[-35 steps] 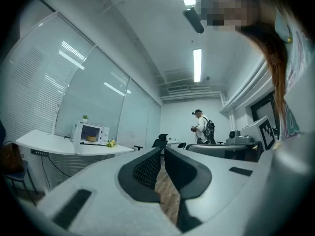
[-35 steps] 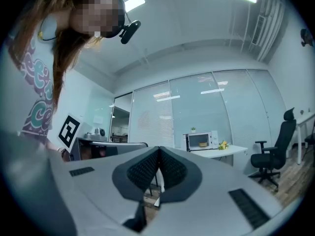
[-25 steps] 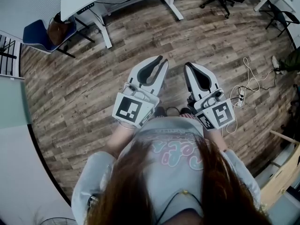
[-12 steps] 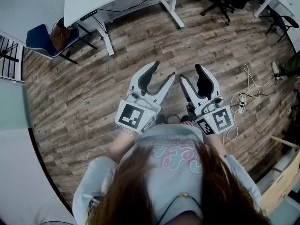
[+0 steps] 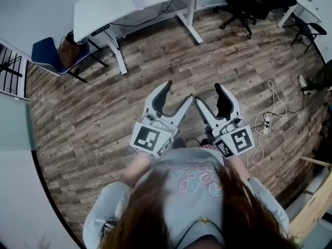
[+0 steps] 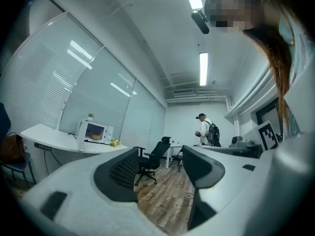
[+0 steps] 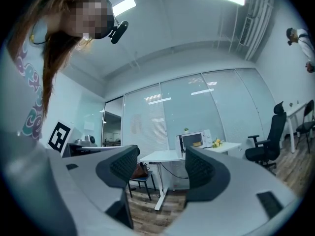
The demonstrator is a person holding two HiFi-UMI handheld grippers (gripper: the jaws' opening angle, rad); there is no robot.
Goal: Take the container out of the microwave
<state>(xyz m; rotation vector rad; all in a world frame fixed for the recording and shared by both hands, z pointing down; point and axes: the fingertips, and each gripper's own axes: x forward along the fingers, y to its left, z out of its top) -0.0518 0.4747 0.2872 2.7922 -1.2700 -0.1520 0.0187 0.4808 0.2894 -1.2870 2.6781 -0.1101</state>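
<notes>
White plastic, head view: left hand-held gripper (image 5: 178, 91) and right hand-held gripper (image 5: 209, 93), both shut a second ago, jaws now opening wide over the brown wood-plank floor (image 5: 78, 113), nothing between them. Readied for grasping; approach judged not begun.

Left gripper view: white box-shaped microwave (image 6: 93, 132) on a white tabletop (image 6: 49, 134), well apart, with a small yellowish container (image 6: 95, 136) inside, unseen from the head.

Right gripper view: same microwave, equally distant.
</notes>
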